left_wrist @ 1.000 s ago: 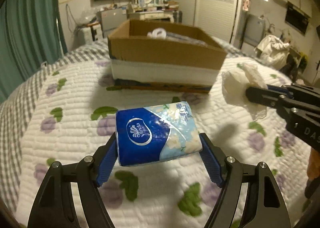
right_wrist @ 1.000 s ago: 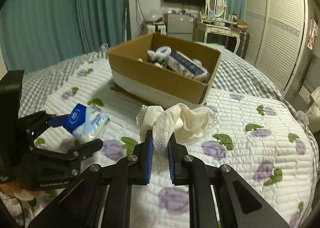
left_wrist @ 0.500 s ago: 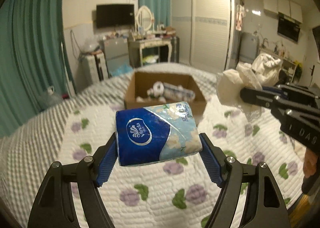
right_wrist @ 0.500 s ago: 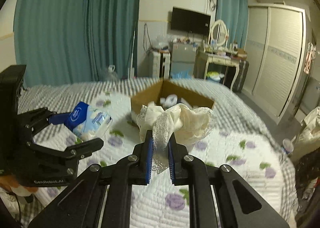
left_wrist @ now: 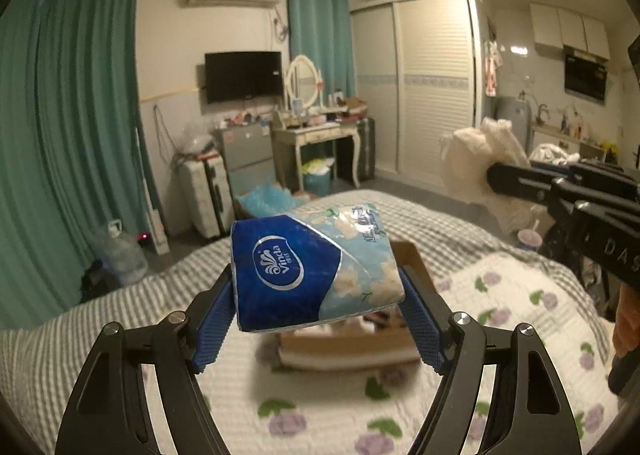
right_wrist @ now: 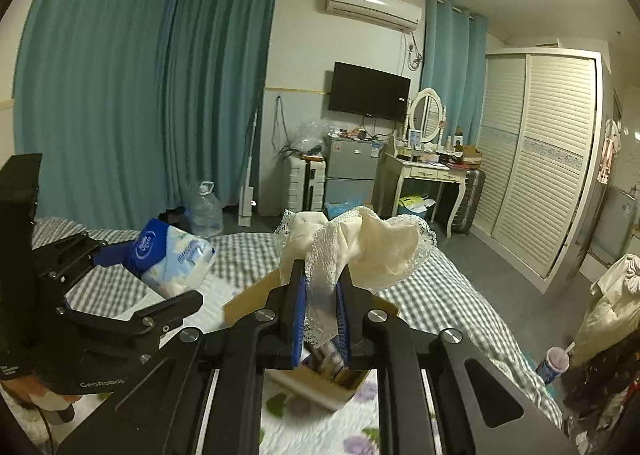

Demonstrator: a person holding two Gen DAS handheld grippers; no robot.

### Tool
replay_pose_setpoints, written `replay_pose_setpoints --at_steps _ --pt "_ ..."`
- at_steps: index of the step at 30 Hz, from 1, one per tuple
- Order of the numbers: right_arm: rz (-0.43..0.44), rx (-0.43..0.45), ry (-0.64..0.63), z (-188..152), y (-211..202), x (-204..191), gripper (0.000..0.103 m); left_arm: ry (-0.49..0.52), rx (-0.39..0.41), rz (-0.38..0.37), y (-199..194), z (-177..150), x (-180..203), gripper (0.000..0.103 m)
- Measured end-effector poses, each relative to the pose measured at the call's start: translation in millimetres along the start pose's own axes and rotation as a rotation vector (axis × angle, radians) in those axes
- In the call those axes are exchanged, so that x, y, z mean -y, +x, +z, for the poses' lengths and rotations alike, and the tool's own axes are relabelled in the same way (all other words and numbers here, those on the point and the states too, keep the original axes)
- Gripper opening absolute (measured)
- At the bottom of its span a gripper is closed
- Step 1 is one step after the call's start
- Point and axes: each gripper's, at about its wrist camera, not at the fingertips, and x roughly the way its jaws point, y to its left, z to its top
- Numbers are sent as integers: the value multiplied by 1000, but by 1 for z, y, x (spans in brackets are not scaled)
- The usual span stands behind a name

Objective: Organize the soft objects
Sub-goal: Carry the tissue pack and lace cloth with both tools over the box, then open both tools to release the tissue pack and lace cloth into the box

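Left gripper [left_wrist: 318, 301] clamps a blue Vinda tissue pack [left_wrist: 314, 269] by its ends, held in the air above the cardboard box [left_wrist: 352, 347] on the quilted bed [left_wrist: 520, 295]. Right gripper [right_wrist: 322, 317] pinches a cream lace-trimmed cloth [right_wrist: 360, 247], also aloft over the box.

Showed teal curtains [right_wrist: 132, 95] at left, a wall-mounted television [right_wrist: 369, 91] under an air conditioner [right_wrist: 374, 5] on the far wall, a white dressing table [right_wrist: 430, 171] with oval mirror [right_wrist: 427, 115], and a louvred white wardrobe [right_wrist: 548, 159] at right.
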Motion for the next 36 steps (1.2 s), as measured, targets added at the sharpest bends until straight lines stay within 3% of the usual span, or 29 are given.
replay_pose_setpoints --at_steps 9,16,21,27,29,31,33,36 --pt "-19 -39 43 -2 88 24 13 5 -25 13 83 2 -3 76" --pt "-40 -117 103 -36 164 51 13 30 -101 17 138 -22 2 76" --pt "-44 -177 136 -67 198 71 13 42 -158 21 162 -38 9 76" --pt "-19 -207 179 -86 217 87 13 41 -159 -9 170 -42 13 77" --pt "-4 -208 193 -84 225 91 18 40 -156 0 171 -43 14 79" --pt "-12 -210 203 -85 226 94 33 51 -153 27 171 -42 15 87" --pt "-23 -202 208 -84 222 95 47 53 -139 43 165 -41 16 88" --pt "-42 -182 212 -77 205 95 47 45 -143 50 153 -34 16 88"
